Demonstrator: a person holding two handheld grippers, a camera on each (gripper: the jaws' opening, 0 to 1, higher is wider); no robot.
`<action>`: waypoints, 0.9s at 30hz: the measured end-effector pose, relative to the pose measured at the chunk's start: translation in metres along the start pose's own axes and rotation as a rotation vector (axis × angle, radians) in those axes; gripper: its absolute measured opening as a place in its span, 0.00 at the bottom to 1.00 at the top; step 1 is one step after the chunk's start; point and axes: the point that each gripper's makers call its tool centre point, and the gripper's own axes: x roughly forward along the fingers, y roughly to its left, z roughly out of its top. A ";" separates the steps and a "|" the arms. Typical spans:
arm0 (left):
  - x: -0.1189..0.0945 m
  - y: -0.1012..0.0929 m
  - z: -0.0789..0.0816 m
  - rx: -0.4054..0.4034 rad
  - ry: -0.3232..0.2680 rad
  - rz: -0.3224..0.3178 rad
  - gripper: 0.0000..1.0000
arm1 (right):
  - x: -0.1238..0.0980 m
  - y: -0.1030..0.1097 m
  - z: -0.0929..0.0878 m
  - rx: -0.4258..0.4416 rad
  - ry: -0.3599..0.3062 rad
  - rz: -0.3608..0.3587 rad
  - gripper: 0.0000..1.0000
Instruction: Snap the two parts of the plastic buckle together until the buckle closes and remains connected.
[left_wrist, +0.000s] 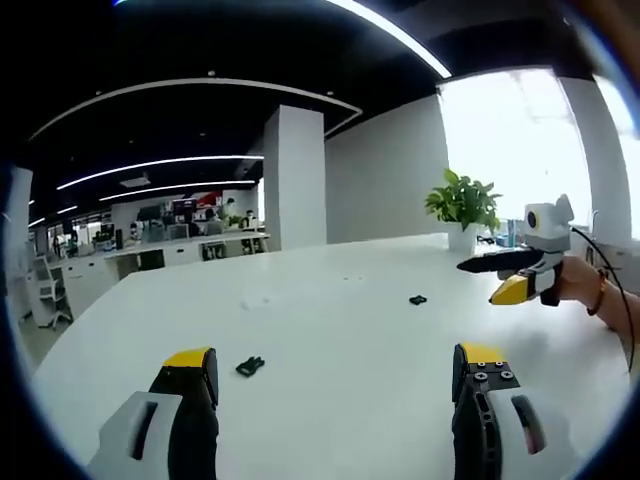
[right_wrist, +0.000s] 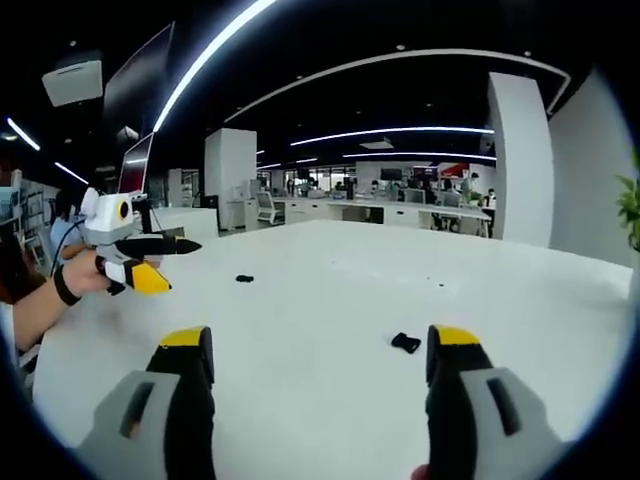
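Two buckle parts (left_wrist: 250, 366) (left_wrist: 418, 299) lie apart on the table (left_wrist: 330, 330), seemingly unconnected.

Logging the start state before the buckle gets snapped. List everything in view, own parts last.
buckle parts: 2, black, apart on the table; one near the left tongs, one near the right tongs
table: 1, white, wide, under both tongs
potted plant: 1, green in a white pot, far table edge
office desks with people: background, several
left tongs: black and yellow jaws, open, above the table
right tongs: same colours, open, above the table
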 end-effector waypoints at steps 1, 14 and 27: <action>0.001 0.001 0.002 -0.009 -0.006 -0.006 0.99 | 0.001 -0.001 0.002 0.000 -0.005 -0.003 0.88; 0.008 0.011 0.002 -0.016 0.005 -0.001 0.99 | 0.009 -0.005 0.003 -0.002 -0.003 0.001 0.88; 0.021 0.014 0.013 -0.028 -0.009 -0.030 0.99 | 0.019 -0.011 0.000 0.002 0.012 -0.008 0.88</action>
